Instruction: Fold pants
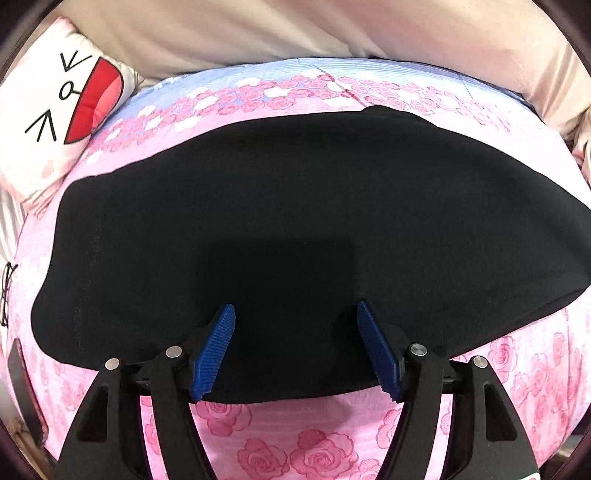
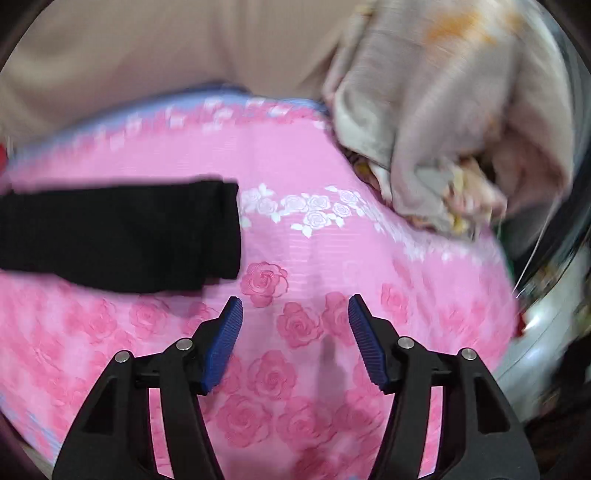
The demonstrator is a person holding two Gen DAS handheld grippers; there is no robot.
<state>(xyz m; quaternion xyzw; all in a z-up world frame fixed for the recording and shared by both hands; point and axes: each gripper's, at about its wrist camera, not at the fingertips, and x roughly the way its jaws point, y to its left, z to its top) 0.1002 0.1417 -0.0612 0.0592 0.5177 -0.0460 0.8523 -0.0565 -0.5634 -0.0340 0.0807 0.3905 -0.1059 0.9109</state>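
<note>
The black pants [image 1: 288, 221] lie flat on a pink bedspread printed with roses [image 1: 295, 439], filling most of the left wrist view. My left gripper [image 1: 295, 310] hangs open over the near part of the pants, its blue pads apart and gripping nothing. In the right wrist view a narrow end of the pants [image 2: 122, 232] lies to the left. My right gripper [image 2: 295, 302] is open over bare bedspread [image 2: 332, 258], to the right of that end, holding nothing.
A white cushion with a red cartoon mouth [image 1: 55, 114] sits at the far left of the bed. A beige headboard or wall [image 1: 258, 33] runs along the back. Crumpled pale bedding [image 2: 443, 122] is heaped at the far right.
</note>
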